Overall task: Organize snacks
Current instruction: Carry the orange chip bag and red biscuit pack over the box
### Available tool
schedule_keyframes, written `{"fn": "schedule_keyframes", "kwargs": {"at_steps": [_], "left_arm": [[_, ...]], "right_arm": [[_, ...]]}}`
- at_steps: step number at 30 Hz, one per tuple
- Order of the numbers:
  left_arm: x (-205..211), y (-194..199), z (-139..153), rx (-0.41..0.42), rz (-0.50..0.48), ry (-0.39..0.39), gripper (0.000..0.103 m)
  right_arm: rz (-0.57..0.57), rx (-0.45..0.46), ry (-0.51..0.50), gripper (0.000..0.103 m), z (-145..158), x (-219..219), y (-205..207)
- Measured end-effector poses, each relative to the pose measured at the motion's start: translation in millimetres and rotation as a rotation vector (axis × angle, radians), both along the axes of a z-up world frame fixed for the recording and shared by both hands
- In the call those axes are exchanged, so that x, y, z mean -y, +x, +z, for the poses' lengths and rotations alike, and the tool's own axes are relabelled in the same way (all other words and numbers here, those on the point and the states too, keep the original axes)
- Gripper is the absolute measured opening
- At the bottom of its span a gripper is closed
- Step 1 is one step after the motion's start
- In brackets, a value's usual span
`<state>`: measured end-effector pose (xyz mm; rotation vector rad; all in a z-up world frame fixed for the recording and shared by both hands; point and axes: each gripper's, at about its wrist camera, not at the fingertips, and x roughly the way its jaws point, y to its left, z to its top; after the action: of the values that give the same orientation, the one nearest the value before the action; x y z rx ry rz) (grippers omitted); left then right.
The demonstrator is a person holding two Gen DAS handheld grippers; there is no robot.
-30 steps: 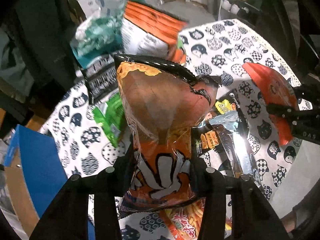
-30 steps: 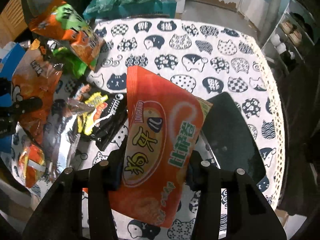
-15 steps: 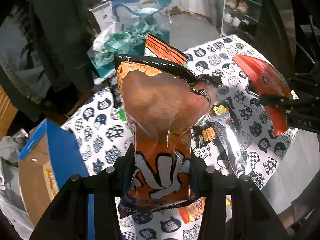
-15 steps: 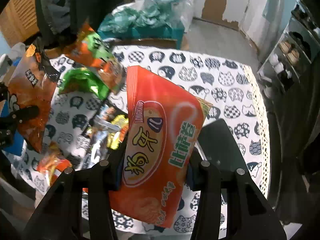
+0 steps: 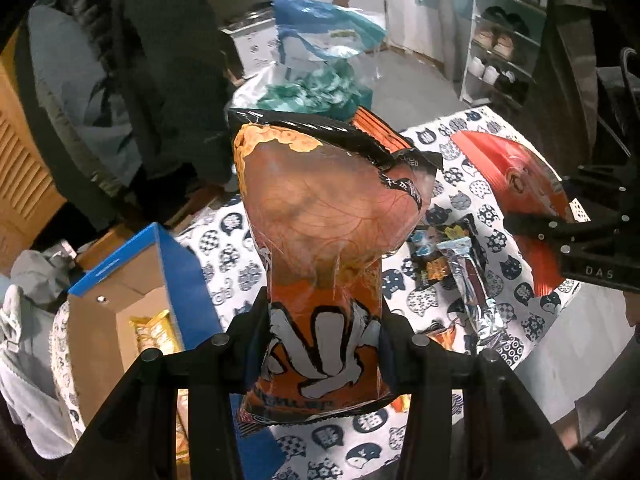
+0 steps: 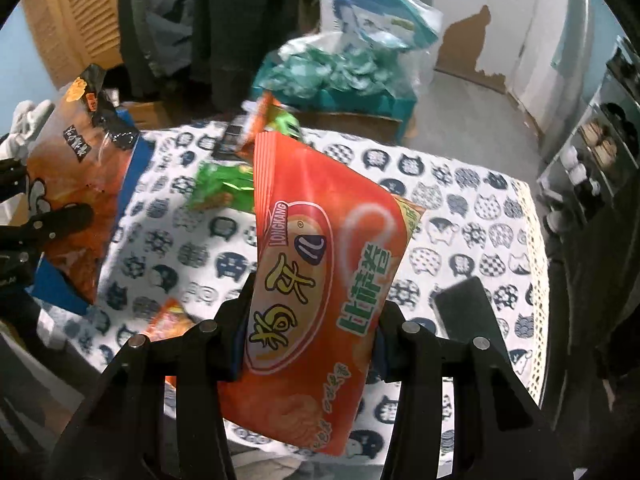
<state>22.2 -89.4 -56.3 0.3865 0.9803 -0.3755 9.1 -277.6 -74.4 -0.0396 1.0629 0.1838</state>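
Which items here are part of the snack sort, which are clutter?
Job:
left gripper clamping orange-brown snack bag
right gripper clamping red snack bag
blue box
loose packets

Clutter:
black pad
teal bag
shoe rack

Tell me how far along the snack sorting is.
Early to midway. Done: a yellow packet already lies in the blue box. In hand: the left gripper clamps the orange-and-black bag; the right gripper clamps the red bag. Left: green packet and silver packet on the tablecloth.
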Motion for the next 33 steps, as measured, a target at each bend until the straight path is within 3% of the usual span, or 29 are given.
{"fn": "schedule_keyframes", "kwargs": {"at_steps": [16,33], "left_arm": [[-79,0,13,0.022,0.126,-0.029,0.047],[-172,7,1,0.031,0.275,-0.040,0.047]], "right_arm": [[0.128,0.018,0.029,0.046,24,-84,19],[0.255,0.005,0.041,0.046,35,-181,45]]}}
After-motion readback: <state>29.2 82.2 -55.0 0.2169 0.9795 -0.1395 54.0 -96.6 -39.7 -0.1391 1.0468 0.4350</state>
